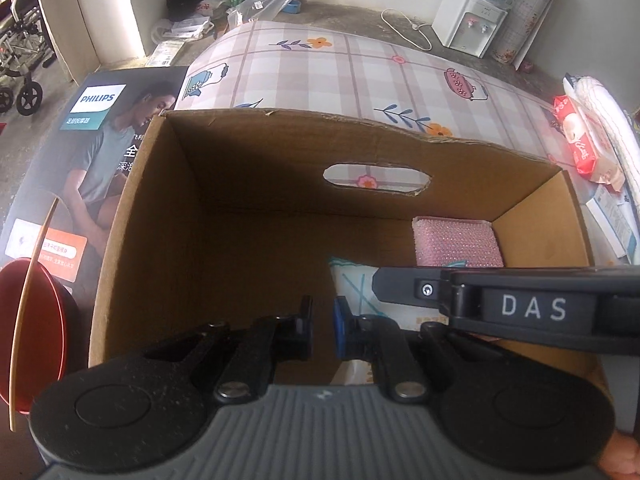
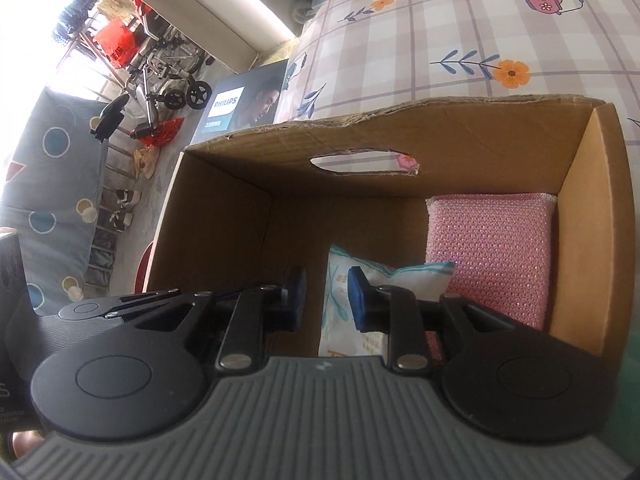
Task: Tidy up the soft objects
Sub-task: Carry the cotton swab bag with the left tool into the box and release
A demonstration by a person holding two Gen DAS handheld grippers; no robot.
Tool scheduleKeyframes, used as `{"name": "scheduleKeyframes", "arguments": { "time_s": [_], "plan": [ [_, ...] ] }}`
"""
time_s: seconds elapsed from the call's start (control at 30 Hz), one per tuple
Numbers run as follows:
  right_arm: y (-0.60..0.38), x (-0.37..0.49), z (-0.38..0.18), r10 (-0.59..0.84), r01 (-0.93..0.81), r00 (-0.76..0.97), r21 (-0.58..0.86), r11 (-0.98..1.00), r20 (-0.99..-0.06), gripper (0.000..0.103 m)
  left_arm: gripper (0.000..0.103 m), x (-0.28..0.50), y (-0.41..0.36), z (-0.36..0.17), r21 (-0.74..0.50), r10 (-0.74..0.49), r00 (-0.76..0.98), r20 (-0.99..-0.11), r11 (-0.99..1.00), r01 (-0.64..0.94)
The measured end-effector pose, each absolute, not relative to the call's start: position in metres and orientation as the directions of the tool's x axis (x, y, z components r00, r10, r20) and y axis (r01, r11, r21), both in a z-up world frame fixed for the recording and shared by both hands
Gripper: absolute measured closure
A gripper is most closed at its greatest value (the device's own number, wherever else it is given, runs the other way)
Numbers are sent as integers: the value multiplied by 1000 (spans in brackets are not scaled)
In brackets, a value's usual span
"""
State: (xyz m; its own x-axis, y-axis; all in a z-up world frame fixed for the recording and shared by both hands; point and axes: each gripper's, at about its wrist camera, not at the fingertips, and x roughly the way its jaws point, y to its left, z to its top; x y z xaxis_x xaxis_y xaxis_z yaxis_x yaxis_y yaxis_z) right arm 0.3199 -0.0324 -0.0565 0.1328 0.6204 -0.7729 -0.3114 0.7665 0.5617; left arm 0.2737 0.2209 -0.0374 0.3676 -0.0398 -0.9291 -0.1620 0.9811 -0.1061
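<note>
An open cardboard box stands on the checked cloth. Inside, a pink sponge lies in the far right corner. A white tissue pack with teal print lies beside it. My left gripper hangs over the box's near side, jaws a little apart with nothing between them. My right gripper is over the box too, open and empty, with the tissue pack below its gap. The right gripper's black body marked DAS crosses the left wrist view.
A red tissue pack and a white towel lie on the cloth at the right. A Philips box and a red bowl with a stick stand left of the box. A water dispenser stands behind.
</note>
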Motion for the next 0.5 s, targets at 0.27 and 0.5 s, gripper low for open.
{"name": "scheduleKeyframes", "arguments": {
  "time_s": [0.27, 0.5],
  "plan": [
    [-69, 307, -14, 668, -369, 219, 573, 731, -711, 80, 61, 252, 208, -31, -136, -103, 337, -936, 988, -77],
    [-128, 271, 33, 705, -442, 313, 559, 701, -637, 75, 29, 223, 173, -45, -54, -89, 237, -968, 987, 151]
  ]
}}
